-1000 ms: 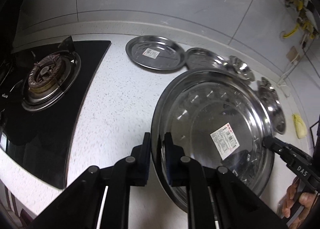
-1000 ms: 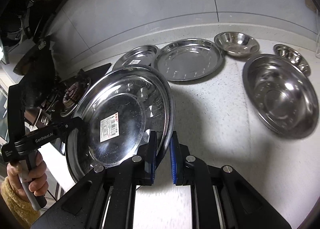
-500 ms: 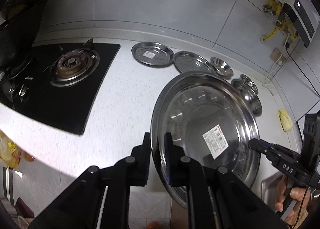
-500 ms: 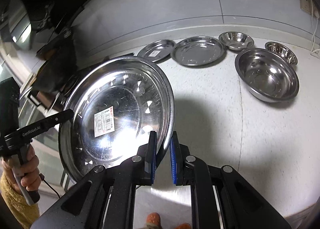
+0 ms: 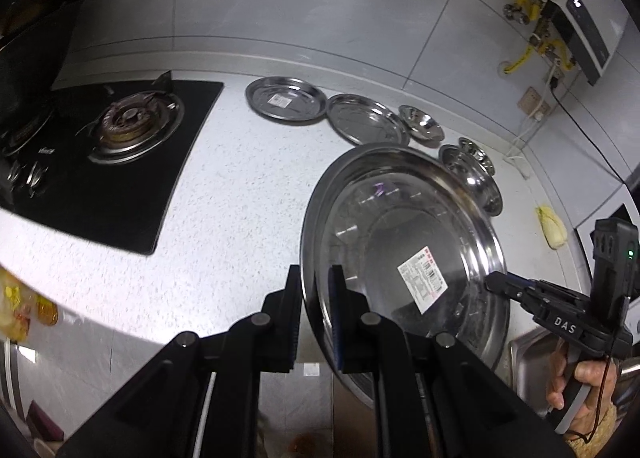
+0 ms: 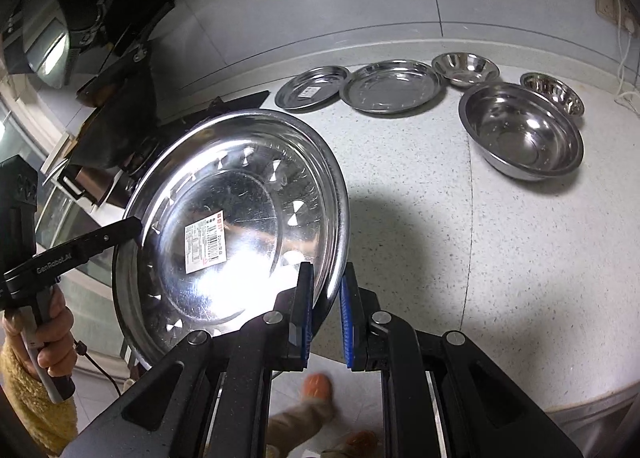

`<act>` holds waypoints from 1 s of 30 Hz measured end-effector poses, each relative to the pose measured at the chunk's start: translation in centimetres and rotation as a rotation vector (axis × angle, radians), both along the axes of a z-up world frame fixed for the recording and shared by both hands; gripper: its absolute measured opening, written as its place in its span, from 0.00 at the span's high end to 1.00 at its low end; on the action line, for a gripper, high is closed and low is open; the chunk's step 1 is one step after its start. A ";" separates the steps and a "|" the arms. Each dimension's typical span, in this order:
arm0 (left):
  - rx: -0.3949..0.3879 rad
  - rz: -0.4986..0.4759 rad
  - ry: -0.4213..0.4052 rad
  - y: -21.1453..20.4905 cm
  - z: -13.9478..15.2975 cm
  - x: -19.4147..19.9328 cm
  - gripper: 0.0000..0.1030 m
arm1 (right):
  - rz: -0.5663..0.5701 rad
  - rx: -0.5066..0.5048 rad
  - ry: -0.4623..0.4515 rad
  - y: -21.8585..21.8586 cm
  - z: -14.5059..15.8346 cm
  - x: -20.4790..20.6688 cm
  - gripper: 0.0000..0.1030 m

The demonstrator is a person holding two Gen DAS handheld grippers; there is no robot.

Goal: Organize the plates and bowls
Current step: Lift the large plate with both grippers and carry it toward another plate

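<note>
Plate in hand (image 5: 404, 258): biggest steel piece here, labelled on its inner face; I hold it tilted in the air at the near edge of the counter (image 5: 240, 193), off the surface, so both tools can share its weight.
Left gripper (image 5: 316, 318): jaws narrow, clamped on the plate's near rim, one pad on each face, because a thin rim is the only purchase a wide dish gives.
Right gripper (image 6: 326, 312): also narrow, pinching the opposite rim; two grips stop the dish swinging.
Large bowl (image 6: 520, 129): sits upright on the counter to the right, apart from the flat pieces.
Flat plates (image 6: 392, 85): two lie side by side along the back wall, the labelled one (image 6: 312, 85) nearer the stove (image 5: 132, 125); I judge that row is where my plate belongs, probably stacked by size.
Small bowls (image 6: 466, 67): one beside the plates, one (image 6: 554, 91) behind the large bowl, kept at the bowl end.
Risk: slick metal could slip if either pinch loosens.
</note>
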State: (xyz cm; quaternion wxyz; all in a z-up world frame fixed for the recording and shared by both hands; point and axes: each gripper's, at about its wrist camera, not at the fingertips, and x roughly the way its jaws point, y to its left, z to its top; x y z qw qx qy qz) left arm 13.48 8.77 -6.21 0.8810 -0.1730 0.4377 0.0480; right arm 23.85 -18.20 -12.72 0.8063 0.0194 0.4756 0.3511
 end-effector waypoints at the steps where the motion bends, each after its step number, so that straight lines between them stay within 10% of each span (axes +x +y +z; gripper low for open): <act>1: -0.006 -0.016 -0.010 0.3 0.0 0.2 0.89 | -0.006 -0.003 0.002 0.2 0.0 -0.1 0.89; 14: -0.116 -0.202 0.048 6.7 -4.3 4.2 0.89 | -0.120 -0.083 0.071 5.2 -1.9 0.9 0.89; 30: -0.195 -0.111 0.222 8.2 -12.8 8.2 0.89 | -0.029 -0.173 0.181 7.7 -7.9 3.9 0.88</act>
